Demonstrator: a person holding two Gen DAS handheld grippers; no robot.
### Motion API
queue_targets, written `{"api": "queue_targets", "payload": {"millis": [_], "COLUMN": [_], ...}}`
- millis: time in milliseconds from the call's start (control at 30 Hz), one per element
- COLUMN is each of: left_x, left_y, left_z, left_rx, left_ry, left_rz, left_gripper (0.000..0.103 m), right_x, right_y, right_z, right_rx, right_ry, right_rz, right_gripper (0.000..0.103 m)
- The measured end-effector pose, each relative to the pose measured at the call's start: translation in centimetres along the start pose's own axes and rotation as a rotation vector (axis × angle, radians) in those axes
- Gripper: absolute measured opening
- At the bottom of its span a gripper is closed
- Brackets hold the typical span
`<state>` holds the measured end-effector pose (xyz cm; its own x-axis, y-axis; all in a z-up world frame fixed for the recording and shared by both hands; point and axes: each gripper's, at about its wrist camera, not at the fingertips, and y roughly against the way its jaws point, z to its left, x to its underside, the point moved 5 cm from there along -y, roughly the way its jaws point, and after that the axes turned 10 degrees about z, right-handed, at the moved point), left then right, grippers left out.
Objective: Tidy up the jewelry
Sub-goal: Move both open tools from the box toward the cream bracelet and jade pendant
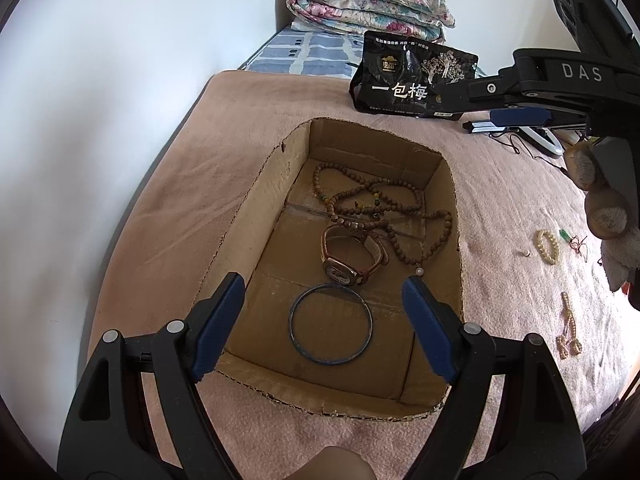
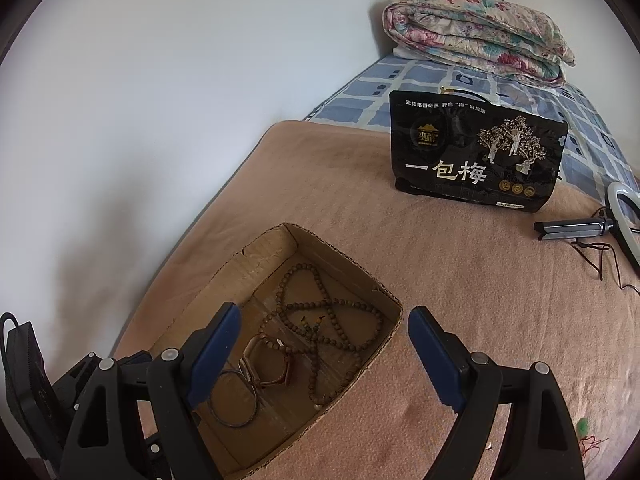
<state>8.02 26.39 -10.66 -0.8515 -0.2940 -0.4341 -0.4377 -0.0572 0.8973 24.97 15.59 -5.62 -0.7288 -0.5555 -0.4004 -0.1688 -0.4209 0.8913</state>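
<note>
The left gripper (image 1: pixel 324 312) is wide open and holds nothing. It hangs over the cardboard box (image 1: pixel 256 196). The right gripper (image 2: pixel 324 344) is open and empty too. Inside lie a blue bangle (image 1: pixel 330 324), a watch (image 1: pixel 352 254) and a wooden bead necklace (image 1: pixel 384 200). At three o'clock, a pearl bracelet (image 1: pixel 548 246) waits on the pink blanket (image 1: pixel 500 184), with plenty of room to reach it.

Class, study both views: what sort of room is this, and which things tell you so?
Most likely a bedroom: a folded floral quilt lies on a blue checked mattress sheet, and a pink fleece blanket covers the bed beside a white wall.
</note>
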Motion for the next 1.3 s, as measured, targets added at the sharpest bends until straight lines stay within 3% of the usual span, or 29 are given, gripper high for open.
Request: {"api": "queue_targets", "payload": {"millis": [300,567,800,1100,1300], "left_x": [-0.3,-0.5,-0.3,0.4,0.7], "left_y": [1.8,3.3,4.4,4.1,3.4], "left_z": [-1.3,-4.4,-8.7,-15.1,-18.8], "left_rx": [0.005,0.031,0.02,0.091,0.132], "left_ry": [-0.015,-0.073,-0.186,-0.3,-0.344], "left_rz": [-0.036,-0.074,-0.127,-0.101,-0.079], "left_gripper": [0.083,0.083,0.083,0.083,0.083], "right_x": [1.6,4.1,7.7,13.2,16.5], "right_y": [3.2,7.4,11.3,15.1,16.6], "right_z": [-1.1,-4.4,-9.4,-17.1,-22.4], "right_rx": [0.026,0.033,0.106,0.242,0.275], "right_ry": [0.027,0.002,-0.017,-0.078,-0.181], "right_rz": [-0.044,-0.095,-0.142,-0.16,-0.151], "right_gripper": [0.09,0.094,0.099,0.099,0.099]}}
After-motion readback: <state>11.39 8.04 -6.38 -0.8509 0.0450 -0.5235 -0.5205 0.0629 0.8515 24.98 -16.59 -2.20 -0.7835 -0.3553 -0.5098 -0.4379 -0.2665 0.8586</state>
